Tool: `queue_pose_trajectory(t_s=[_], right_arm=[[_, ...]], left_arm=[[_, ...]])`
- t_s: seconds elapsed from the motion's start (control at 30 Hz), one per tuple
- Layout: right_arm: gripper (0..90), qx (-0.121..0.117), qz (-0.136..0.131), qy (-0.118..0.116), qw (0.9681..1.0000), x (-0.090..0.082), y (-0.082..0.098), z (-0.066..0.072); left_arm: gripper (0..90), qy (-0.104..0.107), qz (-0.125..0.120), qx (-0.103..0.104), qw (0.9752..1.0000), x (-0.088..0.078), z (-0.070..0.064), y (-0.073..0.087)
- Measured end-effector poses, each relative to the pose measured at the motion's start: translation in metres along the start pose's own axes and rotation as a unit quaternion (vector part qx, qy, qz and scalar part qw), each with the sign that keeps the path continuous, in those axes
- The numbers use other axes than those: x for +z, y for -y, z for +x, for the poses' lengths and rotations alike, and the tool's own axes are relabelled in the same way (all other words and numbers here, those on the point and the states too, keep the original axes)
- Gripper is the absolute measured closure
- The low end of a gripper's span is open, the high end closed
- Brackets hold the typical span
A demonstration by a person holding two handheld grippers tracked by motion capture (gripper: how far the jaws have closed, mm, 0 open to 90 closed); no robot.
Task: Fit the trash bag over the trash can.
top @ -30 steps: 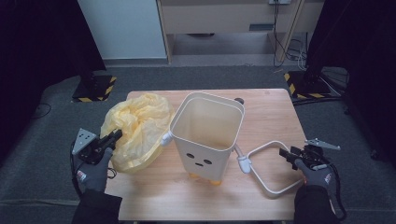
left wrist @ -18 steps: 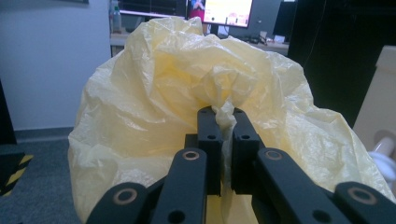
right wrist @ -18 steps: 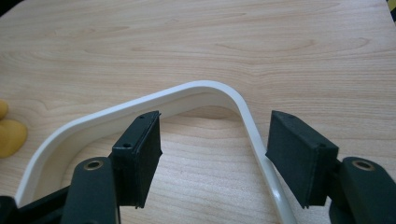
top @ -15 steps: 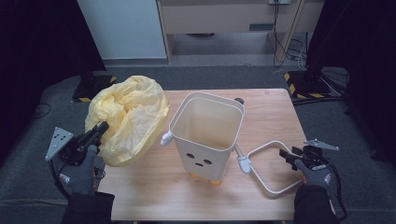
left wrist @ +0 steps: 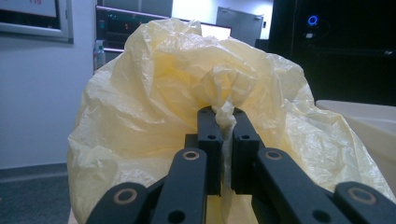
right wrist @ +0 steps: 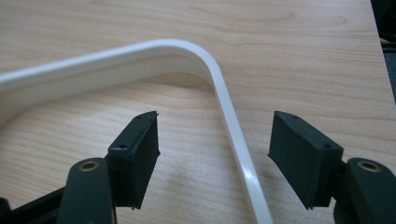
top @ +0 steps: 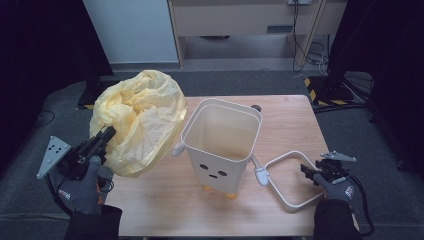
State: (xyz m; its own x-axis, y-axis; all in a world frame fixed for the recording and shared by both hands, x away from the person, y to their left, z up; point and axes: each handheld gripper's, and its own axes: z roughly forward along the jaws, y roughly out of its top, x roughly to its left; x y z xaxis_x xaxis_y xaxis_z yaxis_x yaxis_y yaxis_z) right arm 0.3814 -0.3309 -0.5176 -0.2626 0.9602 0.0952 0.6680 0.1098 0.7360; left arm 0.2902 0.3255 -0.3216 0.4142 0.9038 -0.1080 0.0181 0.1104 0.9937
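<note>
A crumpled yellow plastic bag (top: pixel 137 122) hangs raised above the table's left side, and my left gripper (top: pixel 106 133) is shut on a bunched fold of it (left wrist: pixel 224 114). A cream bin (top: pixel 222 145) with a face on its front stands open-topped mid-table. Its white frame ring (top: pixel 292 177) lies flat on the wood to the right. My right gripper (top: pixel 311 173) sits at that ring's right side with its jaws apart; they have just been opening. The ring's rail (right wrist: pixel 233 135) runs between the pads without touching them.
The wooden table (top: pixel 290 112) ends close to the right gripper on the right and near both hands at the front. A dark hole (top: pixel 256 107) marks the tabletop behind the bin. Cabinets and cables stand beyond the far edge.
My left gripper has lifted the yellow bag off the table and up to the left. The right gripper's jaws have spread a little around the ring's rail.
</note>
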Motion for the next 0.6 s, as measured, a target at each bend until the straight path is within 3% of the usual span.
queue_pose_trajectory(t_s=[0.13, 0.23, 0.4, 0.6], right_arm=[[31.5, -0.016, 0.018, 0.014, 0.9996, 0.003, 0.005, -0.003], [28.8, -0.015, 0.027, 0.018, 0.9993, 0.006, 0.009, -0.004], [22.9, -0.015, 0.009, 0.018, 0.9997, 0.008, 0.013, -0.002], [17.1, -0.041, 0.004, 0.025, 0.9988, 0.010, 0.017, 0.002]], left_arm=[[85.3, 0.015, -0.015, 0.002, 0.9998, -0.002, -0.009, -0.009], [85.3, 0.031, -0.024, 0.006, 0.9992, -0.002, -0.019, -0.017], [85.3, 0.052, -0.030, 0.010, 0.9982, 0.002, -0.034, -0.023], [85.3, 0.071, -0.024, 0.003, 0.9972, 0.011, -0.049, -0.026]])
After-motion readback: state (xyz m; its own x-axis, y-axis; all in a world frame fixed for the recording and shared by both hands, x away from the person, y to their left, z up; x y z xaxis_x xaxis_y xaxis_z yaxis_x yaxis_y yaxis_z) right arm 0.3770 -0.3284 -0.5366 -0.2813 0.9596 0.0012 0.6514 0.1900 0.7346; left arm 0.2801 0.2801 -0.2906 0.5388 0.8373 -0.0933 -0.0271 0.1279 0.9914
